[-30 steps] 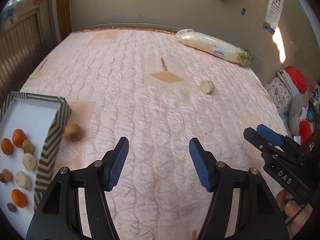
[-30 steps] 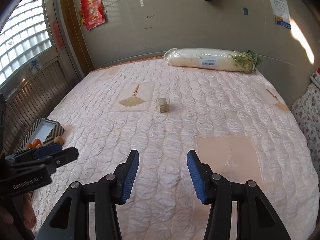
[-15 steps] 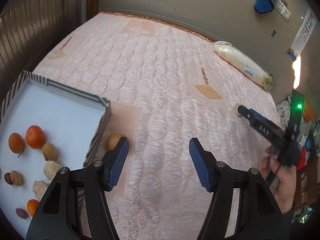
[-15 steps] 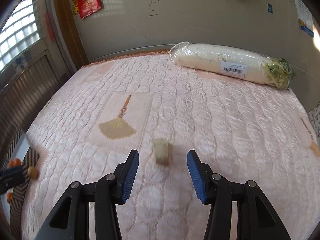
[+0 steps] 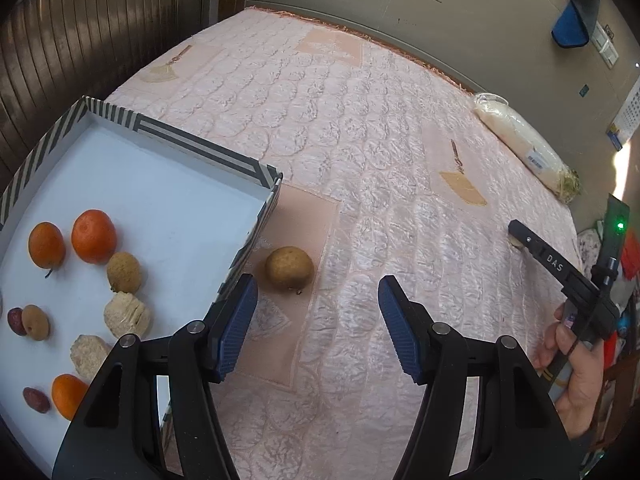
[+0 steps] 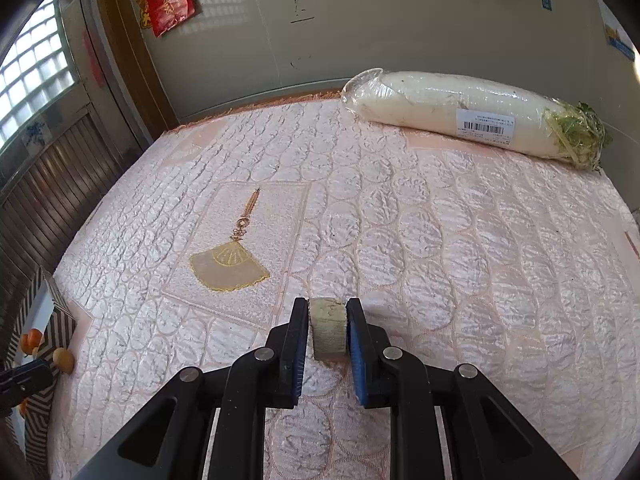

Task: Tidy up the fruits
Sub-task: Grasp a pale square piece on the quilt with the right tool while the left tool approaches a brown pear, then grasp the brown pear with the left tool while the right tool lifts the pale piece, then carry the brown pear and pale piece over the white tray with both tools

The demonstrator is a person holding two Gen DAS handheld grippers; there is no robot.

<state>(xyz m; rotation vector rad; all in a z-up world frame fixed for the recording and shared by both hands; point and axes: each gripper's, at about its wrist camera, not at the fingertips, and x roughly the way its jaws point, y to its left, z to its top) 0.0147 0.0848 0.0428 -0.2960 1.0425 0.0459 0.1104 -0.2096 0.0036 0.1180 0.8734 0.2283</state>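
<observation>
left gripper spread wide, empty | brown fruit lay on quilt just ahead at 11 o'clock, beside box wall, nearer this hand | right gripper clenched on pale chunk at 12, low over quilt

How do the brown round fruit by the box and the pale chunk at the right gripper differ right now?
The brown fruit is round and lies free ahead of the open left gripper; the pale chunk is blocky, flat-faced and clamped in the right gripper. Both are on the quilt, outside the striped box.
</observation>
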